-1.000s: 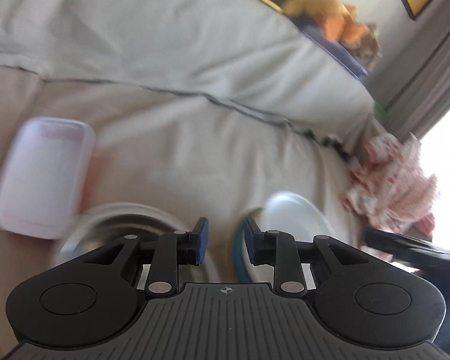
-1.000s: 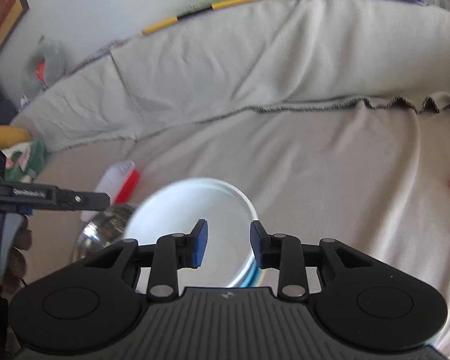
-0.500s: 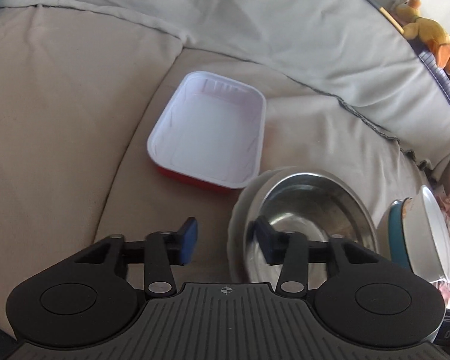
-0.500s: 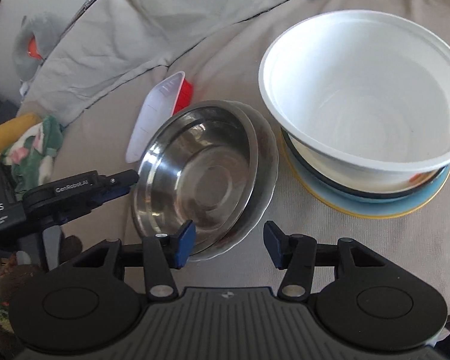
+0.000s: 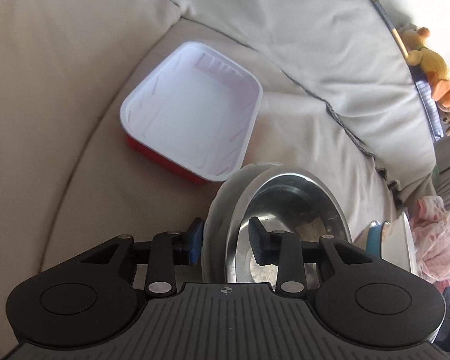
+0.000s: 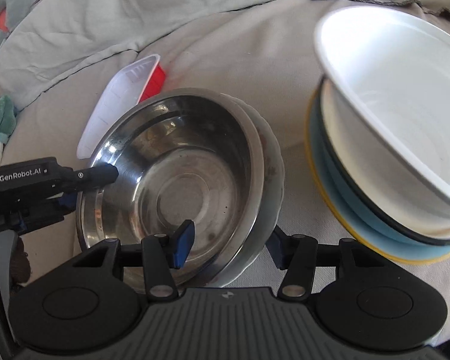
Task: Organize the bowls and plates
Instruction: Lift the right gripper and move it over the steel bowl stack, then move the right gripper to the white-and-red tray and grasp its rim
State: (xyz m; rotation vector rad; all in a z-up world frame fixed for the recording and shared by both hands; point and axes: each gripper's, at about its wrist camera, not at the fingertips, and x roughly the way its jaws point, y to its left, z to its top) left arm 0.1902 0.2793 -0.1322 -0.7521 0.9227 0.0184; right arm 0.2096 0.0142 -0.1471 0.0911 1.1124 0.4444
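A steel bowl [image 6: 177, 180] sits nested in a pale bowl or plate [image 6: 274, 162] on the beige couch cover. My left gripper [image 5: 226, 244] is open and straddles the near rim of both; one finger is inside the steel bowl [image 5: 288, 207], one outside. My right gripper [image 6: 229, 244] is open and straddles the opposite rim the same way. A white bowl [image 6: 396, 105] sits on a stack with a blue plate [image 6: 339, 195] to the right. A white tray with a red outside [image 5: 192, 120] lies beyond the steel bowl.
A grey blanket [image 5: 330, 30] covers the couch back, with a stuffed toy [image 5: 429, 60] on top. A pink patterned cloth [image 5: 432, 234] lies at the right. A green fabric item [image 6: 0, 126] lies at the left edge.
Both grippers have moved down and in onto the steel bowl's rims and have opened wider. The bowl stack stays where it was.
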